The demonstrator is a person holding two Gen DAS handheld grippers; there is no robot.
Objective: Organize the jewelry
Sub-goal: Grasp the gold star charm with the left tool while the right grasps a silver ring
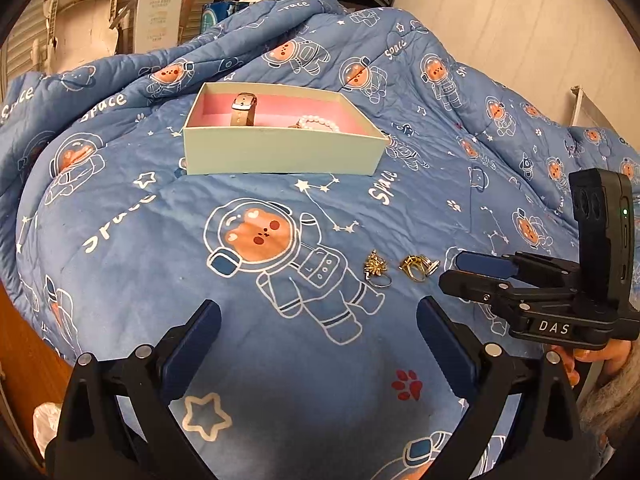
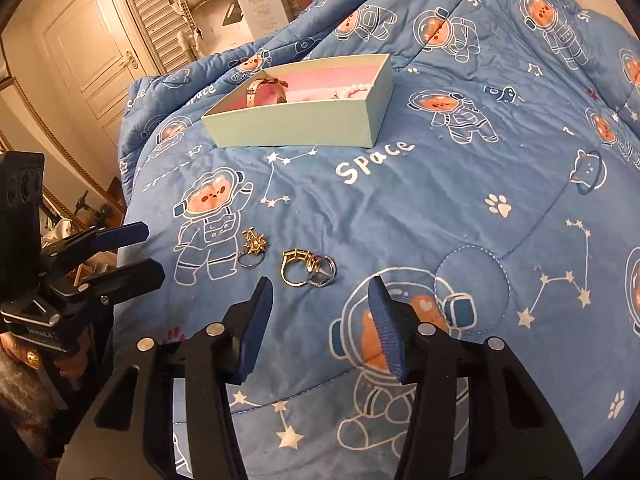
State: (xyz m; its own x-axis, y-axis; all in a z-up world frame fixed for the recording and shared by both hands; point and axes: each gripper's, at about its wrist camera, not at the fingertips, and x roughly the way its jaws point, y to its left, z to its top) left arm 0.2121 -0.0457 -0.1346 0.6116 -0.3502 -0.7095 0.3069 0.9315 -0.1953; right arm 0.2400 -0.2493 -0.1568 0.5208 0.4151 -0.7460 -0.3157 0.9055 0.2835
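A pale green box (image 1: 280, 150) with a pink lining sits on the blue quilt. It holds a brown-strap watch (image 1: 243, 109) and a pearl bracelet (image 1: 320, 123); it also shows in the right wrist view (image 2: 296, 124). Three rings lie on the quilt: a gold spiky ring (image 2: 253, 249), a gold band ring (image 2: 294, 268) and a silver ring (image 2: 322, 270) touching it. They show in the left wrist view as the spiky ring (image 1: 376, 269) and a gold-silver cluster (image 1: 418, 267). My left gripper (image 1: 318, 320) is open and empty, below the rings. My right gripper (image 2: 322, 300) is open and empty, just short of the gold and silver rings.
The blue space-print quilt (image 2: 460, 184) covers the bed and bunches up behind the box. White cartons (image 1: 158, 8) and shelving stand behind the bed. A door (image 2: 88, 52) is at the far left. The right gripper's body (image 1: 560, 292) sits right of the rings.
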